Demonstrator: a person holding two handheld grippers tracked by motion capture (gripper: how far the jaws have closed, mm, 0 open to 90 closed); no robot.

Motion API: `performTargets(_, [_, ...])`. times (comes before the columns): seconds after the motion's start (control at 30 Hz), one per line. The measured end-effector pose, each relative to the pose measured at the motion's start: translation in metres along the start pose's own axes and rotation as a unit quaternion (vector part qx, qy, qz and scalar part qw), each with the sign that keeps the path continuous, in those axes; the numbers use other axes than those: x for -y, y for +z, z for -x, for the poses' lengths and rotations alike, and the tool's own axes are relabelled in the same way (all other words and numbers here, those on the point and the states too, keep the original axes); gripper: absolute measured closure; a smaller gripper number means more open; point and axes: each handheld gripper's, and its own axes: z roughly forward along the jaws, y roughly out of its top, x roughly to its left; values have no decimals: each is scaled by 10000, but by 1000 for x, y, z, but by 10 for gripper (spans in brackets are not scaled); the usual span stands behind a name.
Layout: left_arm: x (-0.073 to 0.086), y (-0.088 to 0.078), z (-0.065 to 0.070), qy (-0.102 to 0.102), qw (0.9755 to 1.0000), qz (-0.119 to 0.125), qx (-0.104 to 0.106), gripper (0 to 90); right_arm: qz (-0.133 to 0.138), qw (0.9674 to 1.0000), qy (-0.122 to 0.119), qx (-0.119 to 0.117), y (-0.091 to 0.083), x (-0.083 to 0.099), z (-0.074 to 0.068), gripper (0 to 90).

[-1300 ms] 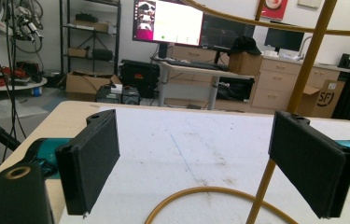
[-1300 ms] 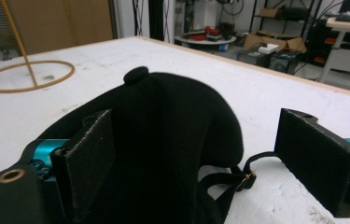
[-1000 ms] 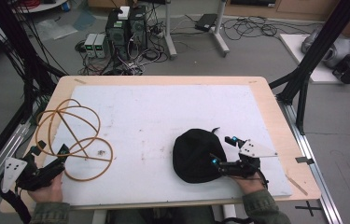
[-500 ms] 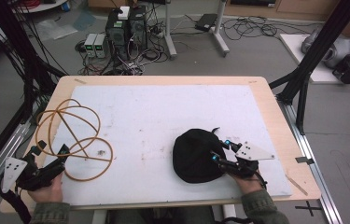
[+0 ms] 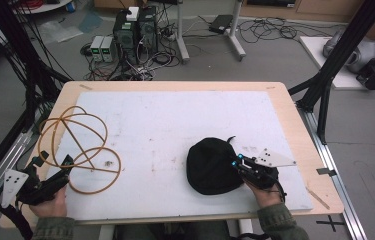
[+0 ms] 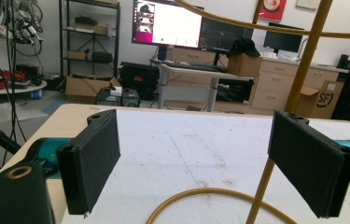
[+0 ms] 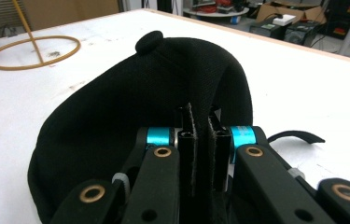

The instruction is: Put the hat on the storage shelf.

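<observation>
At the left of the counter (image 5: 175, 120), the left hand-held gripper (image 5: 52, 175) sits with its jaws spread wide and empty, just beside the yellow wire frame (image 5: 77, 145) of linked hoops. Its own view shows one rod of that frame rising between the pads — nothing is clamped. Over the last second this side has not moved. To the right, the black cap (image 5: 210, 165) lies near the front edge, and the right hand-held gripper (image 5: 239, 165) has edged slightly inward along its rim. The right gripper view (image 7: 199, 154) shows what the high view cannot — the jaws pressed together on a fold of cap fabric, so a lift or drag seems likely next.
</observation>
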Motion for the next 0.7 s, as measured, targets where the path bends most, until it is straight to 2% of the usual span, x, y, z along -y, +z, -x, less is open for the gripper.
performTargets(0.1, [0, 0, 0, -7, 10000, -6, 7, 170, 102, 9999, -75, 117, -1, 0, -2, 862])
performTargets(0.23, [0, 1, 0, 3, 10000, -2, 5, 170, 218, 9997, -37, 102, -2, 0, -3, 863])
performTargets(0.33, [0, 1, 0, 5, 10000, -14, 11, 170, 385, 9992, 114, 9, -4, 0, -3, 863])
performTargets(0.53, [1, 3, 0, 8, 10000, -32, 37, 170, 728, 9970, 267, -4, -6, -3, -1, 863])
performTargets(0.63, [1, 4, 1, -1, 10000, -19, 41, 170, 796, 9964, 277, 1, -7, -4, 0, 863])
performTargets(0.7, [1, 4, 0, 5, 10000, -20, 45, 170, 875, 9955, 368, -20, -7, -5, 0, 862])
